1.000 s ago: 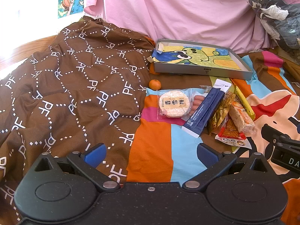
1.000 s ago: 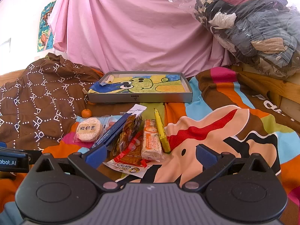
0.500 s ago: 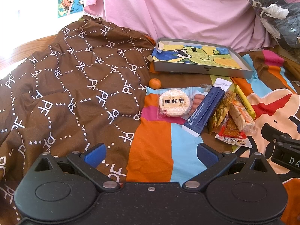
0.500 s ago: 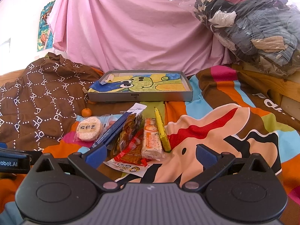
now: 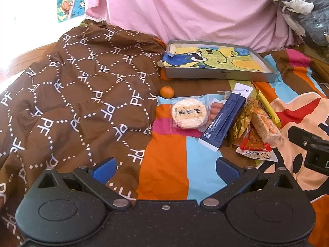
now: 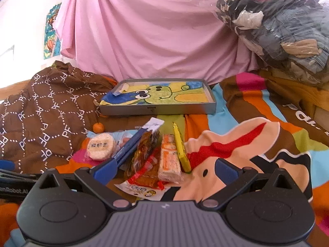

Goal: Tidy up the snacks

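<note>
Left claw (image 5: 165, 167) spread wide, empty, hovering over the orange and light-blue stripes of the cartoon-print blanket (image 5: 176, 164). Right claw (image 6: 164, 167) likewise spread, empty, just short of the snack pile. Snacks lie in a loose row on the blanket: round rice cracker (image 5: 189, 114) in clear wrap at the left end, small sausages (image 5: 216, 111) partly tucked under a long blue sachet box (image 5: 225, 117), then a dark gold-wrapped snack (image 5: 243, 119), a pale bar in orange-printed wrap (image 6: 168, 156) lying on a red-edged packet (image 6: 144, 183), and a thin yellow stick (image 6: 181, 148) at the right end. A small mandarin (image 5: 167, 91) sits apart, near the brown patterned quilt (image 5: 72, 94). Shallow grey tray (image 6: 156, 110) with a green cartoon lining rests beyond the row, nothing in it.
</note>
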The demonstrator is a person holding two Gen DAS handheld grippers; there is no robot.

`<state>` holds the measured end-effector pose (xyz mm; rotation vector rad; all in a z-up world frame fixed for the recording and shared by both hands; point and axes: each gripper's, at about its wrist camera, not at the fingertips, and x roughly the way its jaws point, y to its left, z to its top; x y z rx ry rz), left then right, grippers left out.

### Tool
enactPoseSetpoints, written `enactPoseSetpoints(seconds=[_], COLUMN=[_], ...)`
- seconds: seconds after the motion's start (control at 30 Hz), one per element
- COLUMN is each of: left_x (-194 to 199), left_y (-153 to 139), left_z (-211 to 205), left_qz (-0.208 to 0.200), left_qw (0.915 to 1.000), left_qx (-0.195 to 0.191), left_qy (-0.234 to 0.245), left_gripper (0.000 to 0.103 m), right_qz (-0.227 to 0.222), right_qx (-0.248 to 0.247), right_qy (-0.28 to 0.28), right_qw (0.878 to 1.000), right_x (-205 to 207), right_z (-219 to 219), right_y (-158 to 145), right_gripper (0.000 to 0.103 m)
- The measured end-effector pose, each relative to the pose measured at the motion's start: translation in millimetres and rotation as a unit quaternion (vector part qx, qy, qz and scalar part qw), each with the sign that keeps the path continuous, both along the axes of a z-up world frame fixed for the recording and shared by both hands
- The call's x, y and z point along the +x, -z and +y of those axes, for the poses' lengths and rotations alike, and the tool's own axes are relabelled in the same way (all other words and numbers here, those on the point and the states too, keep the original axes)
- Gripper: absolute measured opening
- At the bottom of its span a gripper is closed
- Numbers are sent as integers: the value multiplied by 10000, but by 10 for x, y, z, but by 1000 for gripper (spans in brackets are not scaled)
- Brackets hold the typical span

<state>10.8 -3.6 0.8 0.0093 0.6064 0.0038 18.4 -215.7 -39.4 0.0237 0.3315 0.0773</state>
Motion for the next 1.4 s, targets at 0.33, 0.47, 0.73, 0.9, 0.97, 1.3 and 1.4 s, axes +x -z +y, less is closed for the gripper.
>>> enactPoseSetpoints(seconds=[0.33,0.47,0.73,0.9,0.97,1.3,1.4], left_x=[280,387,644,877,985,1375,1462], left_y=[-11,-2,39,62,66,169,207], left_z=[4,-18,-64,30,86,140,142], left_qz=[155,172,91,73,89,213,241], left_qw=[9993,9988,9972,9963,9961,9915,9900], left_qx=[-105,-85,75,97,76,47,9], left_qy=[337,446,743,856,875,1282,1388], left_gripper=[102,102,102,102,102,102,102], right_qz=[180,229,500,592,585,609,592], right_qx=[65,77,-154,-391,-428,-356,-265], right_qy=[-288,-388,-715,-1101,-1218,-1781,-1985], right_qw=[9994,9990,9961,9914,9899,9815,9779], right_x=[200,282,432,555,601,888,960], right_z=[-97,-142,-111,7,44,208,223], right_y=[-38,-31,14,48,53,40,-21], right_gripper=[103,103,103,103,103,101,101])
